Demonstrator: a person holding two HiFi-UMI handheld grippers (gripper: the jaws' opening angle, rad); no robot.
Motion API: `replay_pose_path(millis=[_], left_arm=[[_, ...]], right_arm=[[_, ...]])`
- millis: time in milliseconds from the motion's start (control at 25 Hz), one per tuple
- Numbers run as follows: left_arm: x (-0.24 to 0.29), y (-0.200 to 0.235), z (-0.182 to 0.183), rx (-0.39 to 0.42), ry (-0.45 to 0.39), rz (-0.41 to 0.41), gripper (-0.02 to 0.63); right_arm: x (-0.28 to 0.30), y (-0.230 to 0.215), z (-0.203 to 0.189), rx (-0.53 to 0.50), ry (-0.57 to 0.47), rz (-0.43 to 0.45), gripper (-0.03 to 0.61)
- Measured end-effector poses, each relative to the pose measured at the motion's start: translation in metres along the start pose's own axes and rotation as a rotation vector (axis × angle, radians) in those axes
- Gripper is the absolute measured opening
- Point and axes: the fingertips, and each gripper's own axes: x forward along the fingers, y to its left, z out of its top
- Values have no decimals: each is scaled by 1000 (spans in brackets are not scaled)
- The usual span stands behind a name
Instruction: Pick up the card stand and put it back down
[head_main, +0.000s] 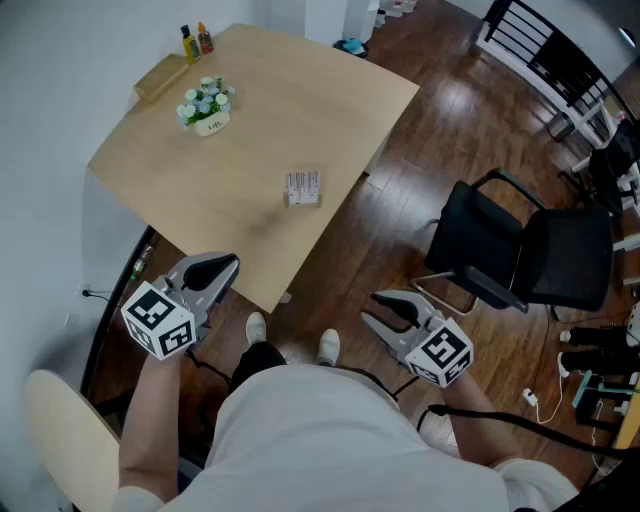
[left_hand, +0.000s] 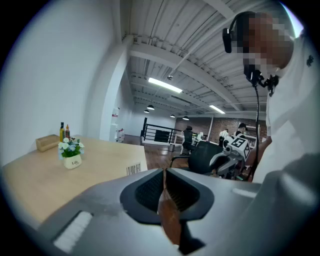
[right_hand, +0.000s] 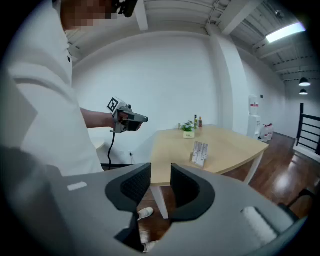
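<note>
The card stand is a small clear holder with barcode print, standing upright near the right edge of the light wooden table. It also shows in the left gripper view and the right gripper view. My left gripper hovers over the table's near corner, jaws shut with nothing between them. My right gripper hangs over the floor to the right of the table, well short of the stand. Its jaws stand open and empty.
A small pot of flowers, two bottles and a wooden box sit at the table's far left. A black office chair stands on the wooden floor to the right. Cables and gear lie at the far right.
</note>
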Motion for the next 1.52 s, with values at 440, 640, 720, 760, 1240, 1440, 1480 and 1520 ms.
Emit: replay_pose_path(millis=[440, 640, 720, 760, 1240, 1440, 1480, 1520], left_arm=[[110, 135, 13, 75, 102, -170, 100], [157, 168, -8, 82, 186, -234, 100], [172, 174, -16, 80, 211, -256, 106], [179, 176, -20, 81, 220, -267, 114], [222, 176, -43, 71, 267, -357, 124], [230, 175, -51, 67, 266, -352, 72], [231, 175, -52, 68, 266, -349, 60], [233, 175, -53, 69, 266, -346, 48]], right_arm=[[21, -5, 16, 200, -30, -301, 126], [30, 16, 23, 269, -53, -428, 127], [27, 26, 18, 305, -46, -470, 127], [25, 30, 16, 322, -41, -489, 127], [6, 39, 6, 402, 20, -587, 126], [5, 40, 3, 425, 23, -587, 127], [4, 41, 1, 431, 23, -589, 127], [3, 41, -1, 436, 24, -590, 127]])
